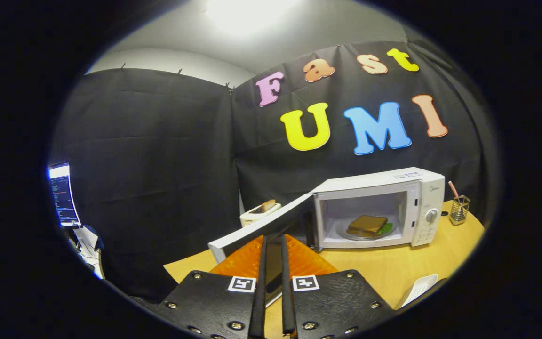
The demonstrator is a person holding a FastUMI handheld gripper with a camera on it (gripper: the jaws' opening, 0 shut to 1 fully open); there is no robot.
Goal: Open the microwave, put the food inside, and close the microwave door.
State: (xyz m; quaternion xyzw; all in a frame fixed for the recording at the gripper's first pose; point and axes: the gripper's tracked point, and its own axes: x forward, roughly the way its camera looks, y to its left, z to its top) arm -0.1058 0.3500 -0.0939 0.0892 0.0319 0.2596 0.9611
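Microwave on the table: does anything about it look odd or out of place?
Only that the microwave door hangs wide open with the sandwich already on its plate inside. The gripper fingers are nearly closed just short of the door.

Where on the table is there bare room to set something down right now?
Bare wood lies in front of the microwave, between the gripper and the mesh cup. Crowded: the open door swings over the orange mat, with a toaster behind. The gripper's fingers sit nearly closed at the door's edge.
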